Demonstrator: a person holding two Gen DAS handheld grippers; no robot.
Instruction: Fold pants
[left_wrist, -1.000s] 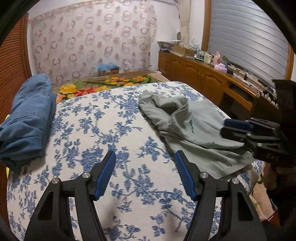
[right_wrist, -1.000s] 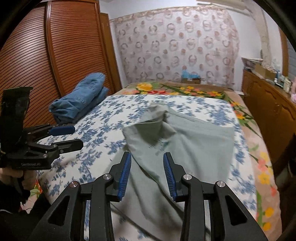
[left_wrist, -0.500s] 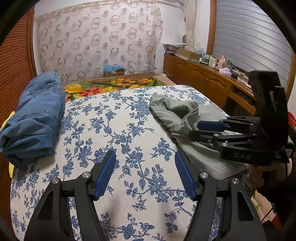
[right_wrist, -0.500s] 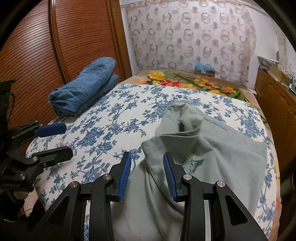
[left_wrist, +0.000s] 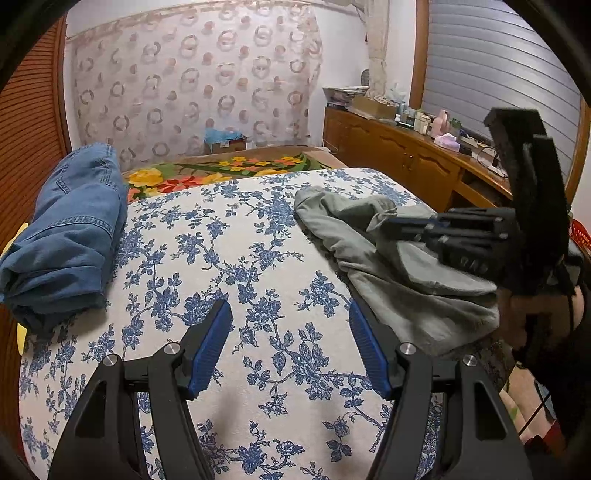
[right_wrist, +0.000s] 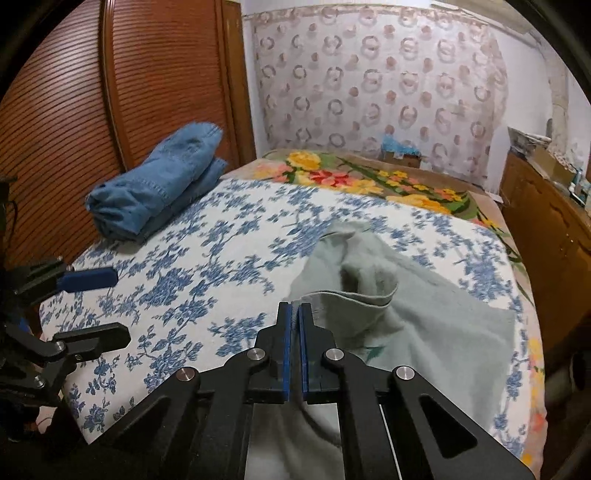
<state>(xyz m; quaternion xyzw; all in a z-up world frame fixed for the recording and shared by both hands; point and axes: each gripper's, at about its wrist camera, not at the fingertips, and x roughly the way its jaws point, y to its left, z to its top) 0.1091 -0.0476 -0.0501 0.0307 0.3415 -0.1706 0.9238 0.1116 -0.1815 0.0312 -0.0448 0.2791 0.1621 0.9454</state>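
Observation:
Grey-green pants (right_wrist: 424, 314) lie rumpled on the right side of the bed; in the left wrist view the pants (left_wrist: 373, 258) are at the right. My right gripper (right_wrist: 295, 314) is shut on the near edge of the pants, lifting a fold. It shows in the left wrist view (left_wrist: 413, 225) over the pants. My left gripper (left_wrist: 288, 332) is open and empty above the floral bedspread, left of the pants. It shows at the left edge of the right wrist view (right_wrist: 99, 306).
The bed has a blue-flowered white cover (left_wrist: 221, 258). Folded blue jeans (left_wrist: 62, 236) lie at its left side, also in the right wrist view (right_wrist: 159, 188). A wooden wardrobe (right_wrist: 92, 92) stands left, a wooden counter (left_wrist: 406, 162) with clutter right.
My right gripper moved down to the pants' near edge and shut on it, lifting a fold. My left gripper stayed open over the bedspread, shifting slightly.

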